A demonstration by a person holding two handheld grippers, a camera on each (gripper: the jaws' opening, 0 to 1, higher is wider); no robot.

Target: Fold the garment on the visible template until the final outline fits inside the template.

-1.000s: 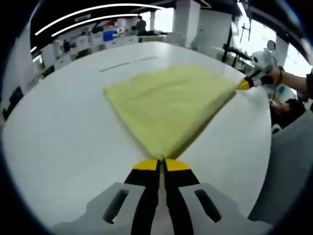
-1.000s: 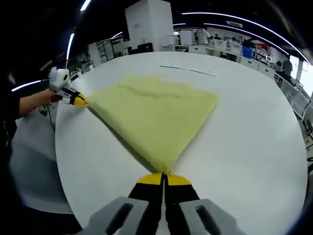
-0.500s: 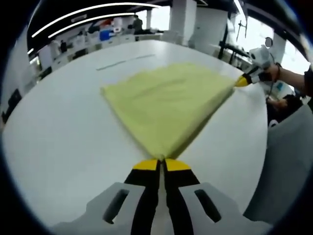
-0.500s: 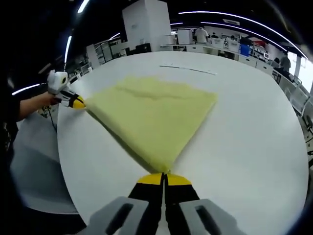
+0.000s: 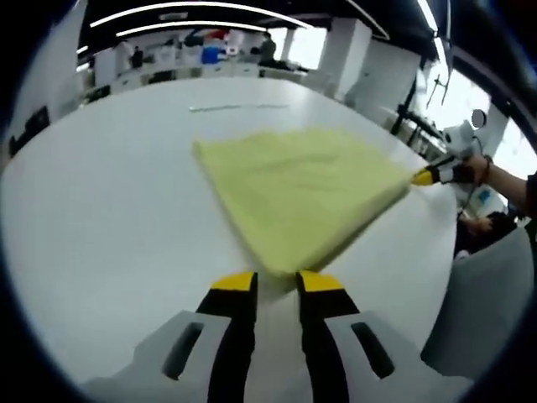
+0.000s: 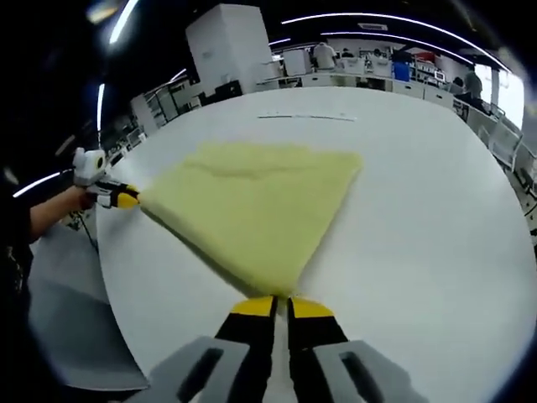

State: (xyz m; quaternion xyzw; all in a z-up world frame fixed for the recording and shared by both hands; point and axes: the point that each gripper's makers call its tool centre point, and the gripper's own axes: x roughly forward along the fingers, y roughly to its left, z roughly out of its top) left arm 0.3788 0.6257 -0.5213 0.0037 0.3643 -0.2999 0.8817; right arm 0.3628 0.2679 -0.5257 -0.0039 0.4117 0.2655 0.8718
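Left tool [image 5: 275,284] parted beside garment [image 5: 306,189], table [image 5: 109,201].

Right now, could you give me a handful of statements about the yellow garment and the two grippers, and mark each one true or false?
1. The yellow garment lies folded flat on the white table. True.
2. The left gripper has its jaws closed on the garment's corner. False: in the left gripper view the jaws stand apart and the corner lies just ahead of them.
3. The right gripper has its jaws together at the garment's near corner. True.
4. The garment is blue. False: it is pale yellow.
5. A thin line marks the table beyond the garment. True.
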